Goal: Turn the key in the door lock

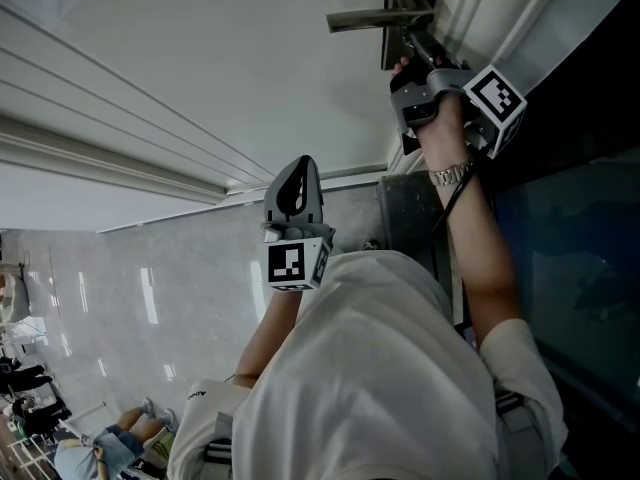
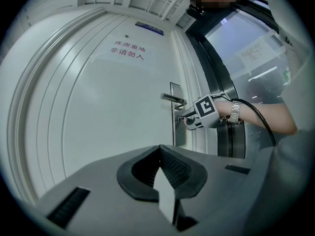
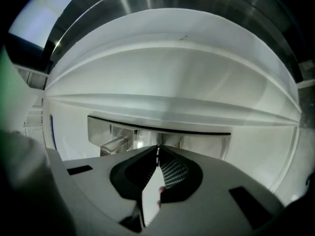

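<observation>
The white door [image 2: 113, 112] carries a metal lock plate [image 2: 175, 127] with a lever handle [image 2: 173, 99]. Just below the handle, my right gripper [image 2: 186, 118] points level at the plate with its tips against the lock. In the right gripper view the plate [image 3: 206, 140] and handle [image 3: 115, 142] fill the space ahead, and the right gripper [image 3: 157, 149] is shut on a thin key [image 3: 157, 152] at its tips. In the head view the right gripper [image 1: 412, 40] sits under the handle [image 1: 365, 18]. My left gripper [image 1: 300, 165] hangs back from the door, shut and empty.
A dark metal frame with glass panels [image 2: 231, 48] stands right of the door. Red lettering [image 2: 127, 52] is printed on the upper door. A cable [image 2: 258, 117] runs from the right gripper. Other people [image 1: 100, 443] are on the pale stone floor [image 1: 150, 298] behind.
</observation>
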### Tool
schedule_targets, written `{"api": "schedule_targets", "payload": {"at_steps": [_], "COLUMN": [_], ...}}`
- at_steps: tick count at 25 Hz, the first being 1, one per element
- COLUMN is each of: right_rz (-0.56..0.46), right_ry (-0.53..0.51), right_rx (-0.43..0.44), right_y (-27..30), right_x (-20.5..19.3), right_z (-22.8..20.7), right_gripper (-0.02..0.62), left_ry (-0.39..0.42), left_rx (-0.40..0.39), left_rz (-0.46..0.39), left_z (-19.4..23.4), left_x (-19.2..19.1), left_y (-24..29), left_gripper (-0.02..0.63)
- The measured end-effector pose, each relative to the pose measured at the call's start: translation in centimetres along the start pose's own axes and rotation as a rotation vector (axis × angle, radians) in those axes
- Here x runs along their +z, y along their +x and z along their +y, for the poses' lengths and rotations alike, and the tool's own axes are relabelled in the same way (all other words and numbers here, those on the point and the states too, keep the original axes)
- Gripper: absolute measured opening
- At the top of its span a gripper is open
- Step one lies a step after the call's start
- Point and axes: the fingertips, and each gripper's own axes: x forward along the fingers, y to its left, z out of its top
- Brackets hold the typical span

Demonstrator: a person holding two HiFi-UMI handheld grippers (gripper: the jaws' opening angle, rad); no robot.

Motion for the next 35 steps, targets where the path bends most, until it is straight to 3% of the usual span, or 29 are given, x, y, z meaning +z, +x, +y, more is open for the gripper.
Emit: {"api": "schedule_targets", "payload": {"at_steps": [3,8,13,18,26,31,35], "right_rz": [0.014,0.053,0.101,0.119,0.147,0.105,0.080], "right_ry": [0.035,-0.089,-0.239,-0.585,-0.963,-1.327,-1.658], "right_rx": [0.014,0.037,0.046,0.041,-0.005,-0.052,-0.141], "right_y": [0.1,0.2,-0.2,-1.0,-1.7,-2.2,-1.8], "right_x": [-0.1,-0.1,-1.2,-1.5,-2.4,-2.9,-2.7], "right_z": [0.1,0.1,0.3,0.2,0.1,0.9,0.8], "right_gripper": [0.009,0.014,0.127,0.153,0.155,0.155,0.153], "left_ry": [0.002,0.005,0.002,-0.001,0.001,0.002,0.002], "left_rx": [0.005,0.009,0.017,0.013,0.006,0.002,-0.002], "left_rz": [0.000,0.004,0.009,0.013,0.012,0.012,0.010], "left_z": [0.1,0.1,0.1,-0.1,-0.5,-0.7,-0.8], "left_x": [0.0,0.0,-0.3,-0.4,-0.5,-0.4,-0.4], "left_y": [0.0,0.0,0.0,0.1,0.2,0.2,0.3], "left_gripper": [0.009,0.009,0.009,0.009,0.009,0.009,0.009]}}
